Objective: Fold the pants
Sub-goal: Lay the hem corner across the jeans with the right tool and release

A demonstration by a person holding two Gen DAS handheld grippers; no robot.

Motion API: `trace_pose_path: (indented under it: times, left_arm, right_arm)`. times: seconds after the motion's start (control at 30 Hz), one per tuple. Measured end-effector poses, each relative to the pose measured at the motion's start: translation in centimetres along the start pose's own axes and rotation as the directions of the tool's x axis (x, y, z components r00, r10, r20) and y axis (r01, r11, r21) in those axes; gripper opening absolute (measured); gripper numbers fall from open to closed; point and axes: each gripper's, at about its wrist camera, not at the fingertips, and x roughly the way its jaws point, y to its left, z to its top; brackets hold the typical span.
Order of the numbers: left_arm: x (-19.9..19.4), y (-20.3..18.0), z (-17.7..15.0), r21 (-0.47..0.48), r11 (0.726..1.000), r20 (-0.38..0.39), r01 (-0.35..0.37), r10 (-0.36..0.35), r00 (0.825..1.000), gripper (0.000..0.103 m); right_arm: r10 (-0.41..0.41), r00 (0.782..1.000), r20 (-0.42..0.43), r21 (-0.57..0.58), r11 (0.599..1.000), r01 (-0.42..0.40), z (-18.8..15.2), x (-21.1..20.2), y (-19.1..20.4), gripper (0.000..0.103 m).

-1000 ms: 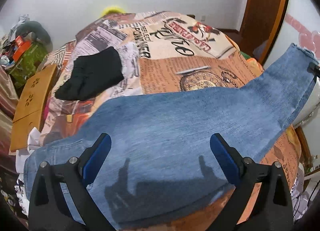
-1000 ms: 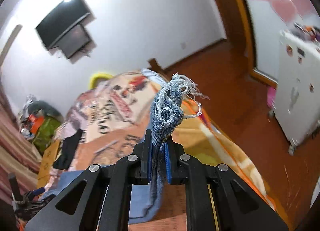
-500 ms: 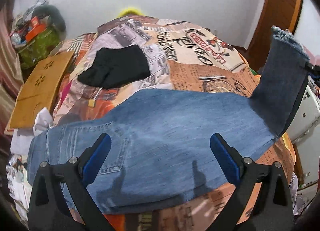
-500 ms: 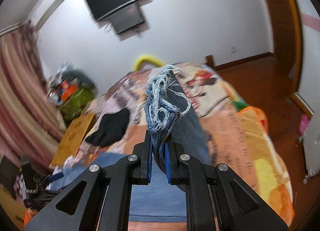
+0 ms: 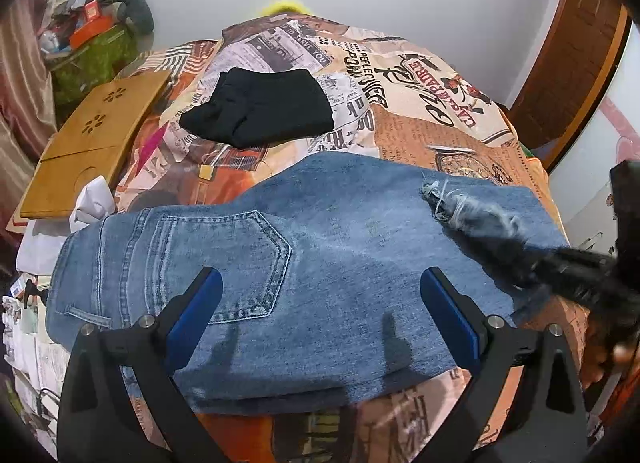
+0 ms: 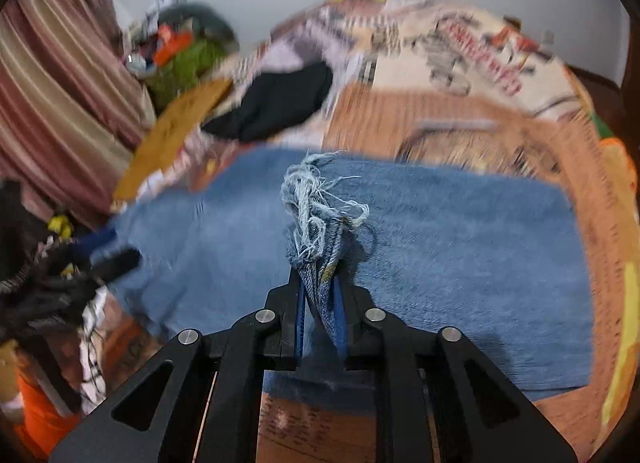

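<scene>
Lay flat on the bed (image 5: pixel 404 135): blue jeans (image 5: pixel 280 263), back pocket (image 5: pixel 224 263) up, directly under and ahead of left tongs (image 5: pixel 326 313), spread wide, gripping nothing. Clamped in right tongs (image 6: pixel 320 315): frayed hem (image 6: pixel 316 203), held over the denim. Read on printed bedspread: "TO SERVE YOU", "REFLECT". Beyond jeans, well apart: black garment (image 5: pixel 260 111).

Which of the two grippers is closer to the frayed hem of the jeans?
Right. The right gripper is shut on the frayed hem, carrying it over the jeans. The left gripper hangs open above the back pocket area, apart from it.
</scene>
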Motion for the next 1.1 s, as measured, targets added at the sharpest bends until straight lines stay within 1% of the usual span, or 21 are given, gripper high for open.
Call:
trace_pose_path:
  times: [0.1, 0.17, 0.2, 0.23, 0.27, 0.37, 0.43, 0.57, 0.63, 0.7, 0.77, 0.8, 0.83, 0.9, 1.0, 1.1]
  left_arm:
    - [0.1, -0.4, 0.3, 0.003, 1.000, -0.005, 0.007, -0.007, 1.000, 0.100]
    - [0.2, -1.0, 0.7, 0.011, 1.000, -0.004, 0.016, -0.015, 1.000, 0.100]
    - [0.2, -1.3, 1.1, 0.018, 1.000, 0.000, 0.019, -0.019, 1.000, 0.100]
    - [0.2, -1.7, 1.4, 0.026, 0.999, 0.004, 0.022, -0.022, 1.000, 0.100]
    - [0.2, -2.4, 1.8, 0.040, 0.999, 0.012, 0.028, -0.028, 1.000, 0.100]
    - [0.4, -4.3, 3.2, 0.072, 0.996, 0.027, 0.053, -0.055, 0.998, 0.100]
    - [0.9, -5.7, 4.0, 0.092, 0.992, 0.024, 0.081, -0.084, 0.996, 0.100]
    - [2.0, -9.3, 5.8, 0.149, 0.977, 0.006, 0.151, -0.153, 0.988, 0.100]
    - [2.7, -11.0, 6.4, 0.178, 0.972, 0.001, 0.156, -0.158, 0.987, 0.100]
    - [3.7, -12.9, 6.9, 0.209, 0.963, -0.011, 0.170, -0.171, 0.985, 0.100]
    - [4.7, -14.4, 7.0, 0.219, 0.956, -0.032, 0.194, -0.192, 0.981, 0.095]
    - [5.4, -15.2, 7.1, 0.224, 0.952, -0.055, 0.209, -0.202, 0.978, 0.089]
    - [6.1, -15.7, 7.1, 0.229, 0.949, -0.076, 0.217, -0.205, 0.976, 0.081]
    - [7.5, -16.8, 6.8, 0.244, 0.941, -0.124, 0.233, -0.208, 0.970, 0.074]
    - [8.8, -17.7, 5.9, 0.265, 0.940, -0.146, 0.214, -0.180, 0.973, 0.074]
    - [10.0, -18.1, 4.9, 0.298, 0.938, -0.175, 0.179, -0.131, 0.976, 0.072]
  right_arm:
    - [0.002, 1.000, -0.005, -0.015, 1.000, -0.002, -0.5, 0.2, 0.3, 0.020]
    - [0.024, 1.000, -0.011, -0.025, 0.999, -0.025, -0.4, -0.3, 0.5, 0.030]
    - [0.035, 0.999, -0.014, -0.027, 0.999, -0.035, -0.3, -0.7, 0.7, 0.038]
    - [0.045, 0.999, -0.012, -0.034, 0.998, -0.045, -0.4, -1.2, 0.8, 0.041]
    - [0.048, 0.999, 0.000, -0.044, 0.998, -0.048, -0.4, -1.9, 0.7, 0.041]
    - [0.020, 0.998, 0.059, -0.069, 0.998, -0.015, -0.3, -4.3, -0.1, 0.042]
    - [-0.015, 0.995, 0.095, -0.067, 0.998, 0.022, 0.0, -5.4, -1.1, 0.046]
    - [-0.126, 0.979, 0.158, -0.041, 0.990, 0.134, 0.8, -7.6, -4.4, 0.048]
    - [-0.170, 0.971, 0.166, -0.013, 0.985, 0.175, 1.4, -7.9, -6.2, 0.048]
    - [-0.187, 0.968, 0.166, 0.010, 0.982, 0.188, 1.8, -7.9, -7.7, 0.048]
    - [-0.205, 0.966, 0.156, 0.038, 0.979, 0.201, 2.1, -7.5, -9.3, 0.048]
    - [-0.213, 0.966, 0.147, 0.048, 0.977, 0.208, 2.1, -7.0, -10.0, 0.048]
    - [-0.218, 0.967, 0.135, 0.056, 0.976, 0.212, 2.1, -6.5, -10.6, 0.048]
    - [-0.216, 0.970, 0.114, 0.069, 0.975, 0.209, 1.8, -5.7, -11.4, 0.048]
    - [-0.196, 0.978, 0.067, 0.091, 0.978, 0.190, 1.0, -4.0, -12.5, 0.048]
    - [-0.198, 0.979, 0.047, 0.090, 0.977, 0.193, 0.0, -3.4, -12.9, 0.048]
